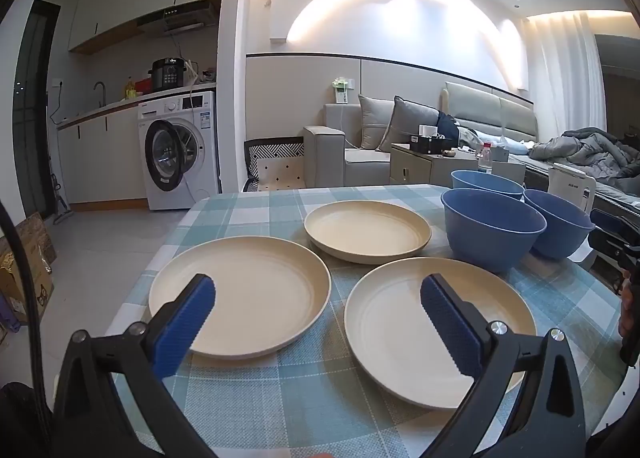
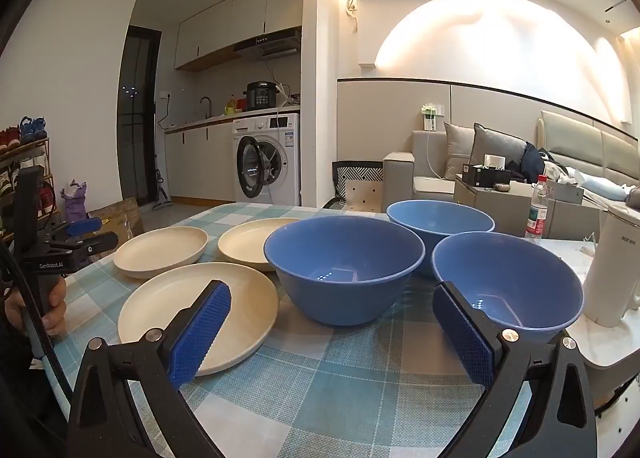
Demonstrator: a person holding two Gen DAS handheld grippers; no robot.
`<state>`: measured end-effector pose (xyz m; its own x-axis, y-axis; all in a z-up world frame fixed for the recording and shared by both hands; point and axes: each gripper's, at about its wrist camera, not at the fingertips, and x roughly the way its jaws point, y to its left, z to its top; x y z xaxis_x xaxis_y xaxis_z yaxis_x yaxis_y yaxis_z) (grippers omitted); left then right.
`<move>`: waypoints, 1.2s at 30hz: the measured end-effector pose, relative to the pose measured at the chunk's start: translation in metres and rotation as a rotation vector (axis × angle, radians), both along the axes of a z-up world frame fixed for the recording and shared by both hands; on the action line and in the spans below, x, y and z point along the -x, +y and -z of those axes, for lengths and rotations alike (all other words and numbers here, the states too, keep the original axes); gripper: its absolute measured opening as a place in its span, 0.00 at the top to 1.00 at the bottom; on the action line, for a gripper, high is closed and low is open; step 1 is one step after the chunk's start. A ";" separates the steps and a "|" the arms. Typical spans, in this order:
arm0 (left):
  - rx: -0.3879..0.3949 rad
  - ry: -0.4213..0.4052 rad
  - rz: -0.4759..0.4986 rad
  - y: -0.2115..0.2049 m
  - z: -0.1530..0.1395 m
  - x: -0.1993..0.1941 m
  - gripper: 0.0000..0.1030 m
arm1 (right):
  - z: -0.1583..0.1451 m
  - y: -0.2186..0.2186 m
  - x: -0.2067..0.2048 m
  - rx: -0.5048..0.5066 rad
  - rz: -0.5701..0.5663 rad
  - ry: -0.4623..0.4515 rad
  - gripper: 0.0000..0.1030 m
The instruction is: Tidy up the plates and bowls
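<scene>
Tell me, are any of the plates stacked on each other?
No. The three plates lie separately on the tablecloth, none resting on another.

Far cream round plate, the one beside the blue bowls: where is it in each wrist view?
Left wrist: far cream round plate sits centre, behind the two nearer plates.
Right wrist: it sits left of centre, partly hidden by the nearest blue plastic bowl.
Shared landmark: white washing machine with its door open.

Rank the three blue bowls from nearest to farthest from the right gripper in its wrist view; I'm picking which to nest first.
1. Right bowl, just behind the right gripper's right finger.
2. Middle bowl, ahead, slightly left.
3. Back bowl, behind the other two.
</scene>
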<state>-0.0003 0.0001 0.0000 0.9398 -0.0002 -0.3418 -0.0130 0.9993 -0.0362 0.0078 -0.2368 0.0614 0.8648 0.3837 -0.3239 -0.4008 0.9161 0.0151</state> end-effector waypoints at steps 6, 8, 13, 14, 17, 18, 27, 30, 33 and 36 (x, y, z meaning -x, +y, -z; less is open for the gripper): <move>0.001 0.004 0.001 0.001 0.000 0.000 0.00 | 0.000 0.000 -0.001 0.002 0.000 0.004 0.00; 0.003 0.004 0.000 0.002 0.000 0.000 0.00 | 0.000 0.000 0.000 0.002 0.000 0.000 0.00; -0.005 0.005 0.001 -0.001 0.000 0.000 0.00 | 0.000 0.000 0.000 0.003 0.000 0.000 0.00; -0.004 0.006 0.001 0.000 0.000 0.000 0.00 | 0.000 0.000 0.000 0.003 0.000 0.000 0.00; -0.004 0.006 0.000 0.000 0.000 0.000 0.00 | 0.000 0.000 0.000 0.003 0.000 0.000 0.00; -0.003 0.007 0.001 0.000 0.000 0.000 0.00 | 0.000 0.000 0.000 0.003 0.000 0.000 0.00; -0.002 0.008 0.000 0.000 0.000 0.000 0.00 | 0.000 0.000 0.000 0.003 0.000 0.000 0.00; -0.001 0.008 0.000 0.000 0.000 0.000 0.00 | 0.000 0.000 0.000 0.003 0.000 0.000 0.00; -0.001 0.008 0.001 0.000 0.000 0.000 0.00 | 0.000 0.000 0.000 0.004 0.000 0.000 0.00; -0.002 0.008 0.001 0.000 0.000 0.000 0.00 | 0.000 0.001 0.000 0.004 0.000 0.000 0.00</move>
<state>0.0000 -0.0002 0.0000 0.9371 -0.0003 -0.3491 -0.0126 0.9993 -0.0346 0.0081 -0.2362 0.0613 0.8648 0.3823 -0.3254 -0.4006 0.9162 0.0118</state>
